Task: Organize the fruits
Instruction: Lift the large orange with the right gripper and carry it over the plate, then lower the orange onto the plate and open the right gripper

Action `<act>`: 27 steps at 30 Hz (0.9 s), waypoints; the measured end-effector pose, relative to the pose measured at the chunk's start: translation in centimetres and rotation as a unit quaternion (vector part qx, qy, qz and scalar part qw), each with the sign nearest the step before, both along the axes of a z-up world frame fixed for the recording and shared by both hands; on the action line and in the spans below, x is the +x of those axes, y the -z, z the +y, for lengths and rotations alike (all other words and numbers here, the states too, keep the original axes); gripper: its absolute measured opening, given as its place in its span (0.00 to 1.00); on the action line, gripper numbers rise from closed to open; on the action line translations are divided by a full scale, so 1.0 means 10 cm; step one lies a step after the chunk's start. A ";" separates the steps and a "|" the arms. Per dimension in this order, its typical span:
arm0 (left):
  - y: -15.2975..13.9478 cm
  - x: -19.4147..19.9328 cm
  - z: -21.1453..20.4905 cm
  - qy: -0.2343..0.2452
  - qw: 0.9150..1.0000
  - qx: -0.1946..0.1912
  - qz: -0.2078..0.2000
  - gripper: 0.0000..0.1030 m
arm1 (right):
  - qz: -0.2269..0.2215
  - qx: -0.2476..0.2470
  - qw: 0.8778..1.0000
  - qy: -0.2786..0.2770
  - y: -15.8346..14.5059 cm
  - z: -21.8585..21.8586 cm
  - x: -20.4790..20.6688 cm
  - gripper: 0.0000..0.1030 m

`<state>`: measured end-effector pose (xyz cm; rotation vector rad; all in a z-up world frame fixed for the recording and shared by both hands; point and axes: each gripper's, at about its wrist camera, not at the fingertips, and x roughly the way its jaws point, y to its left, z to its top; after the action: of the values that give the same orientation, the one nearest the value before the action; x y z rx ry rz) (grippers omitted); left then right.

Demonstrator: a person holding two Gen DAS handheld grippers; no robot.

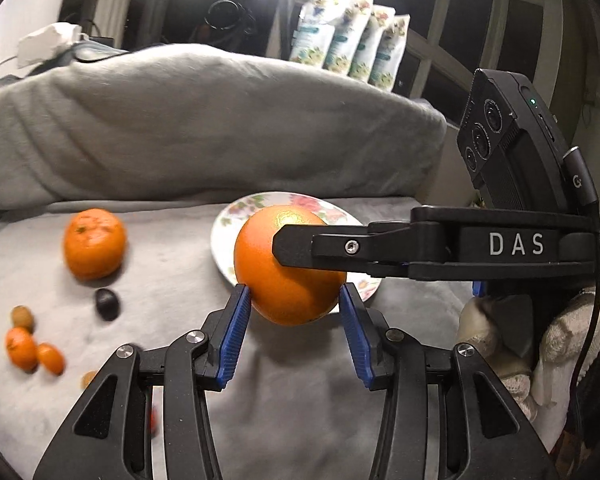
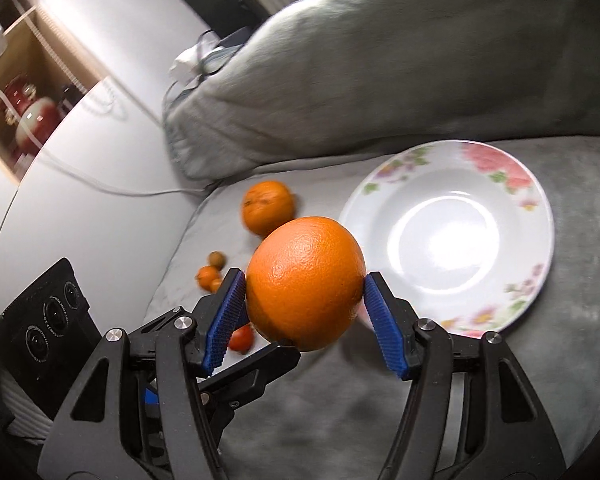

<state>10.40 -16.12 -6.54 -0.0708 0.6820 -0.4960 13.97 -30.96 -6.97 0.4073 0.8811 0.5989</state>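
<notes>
A large orange [image 1: 288, 272] [image 2: 304, 280] hangs in the air above the grey cloth, just left of a white flowered plate [image 1: 236, 216] [image 2: 452, 232] with nothing on it. My left gripper [image 1: 294, 300] has its blue pads pressed on the orange's two sides. My right gripper [image 2: 304, 292] grips the same orange from another side. One right finger [image 1: 320, 246] crosses the orange's top, and a left finger [image 2: 260, 368] shows under it in the right wrist view.
On the cloth to the left lie a mandarin [image 1: 94, 242] [image 2: 266, 206], a dark fruit [image 1: 107, 304], several small orange fruits [image 1: 20, 348] [image 2: 208, 276] and a small red one [image 2: 242, 338]. A big grey pillow [image 1: 180, 120] rises behind. A gloved hand [image 1: 560, 340] holds the right gripper.
</notes>
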 end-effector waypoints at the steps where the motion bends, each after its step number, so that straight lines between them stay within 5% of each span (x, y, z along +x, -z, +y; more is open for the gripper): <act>1: 0.01 0.03 -0.04 0.002 1.000 0.002 0.002 0.43 | 0.002 -0.001 1.000 0.004 0.02 -0.05 0.02 0.63; 9: 0.08 0.19 -0.21 0.016 1.000 0.009 0.015 0.43 | 0.020 0.001 0.999 0.033 0.17 -0.32 0.13 0.62; 27: -0.02 -0.01 -0.03 0.000 1.000 0.004 0.005 0.46 | -0.058 -0.031 0.995 0.074 -0.16 -0.44 -0.09 0.63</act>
<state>10.26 -16.39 -6.36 -0.0648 0.6930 -0.4925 13.05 -35.35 -5.37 0.3749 0.7503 0.4531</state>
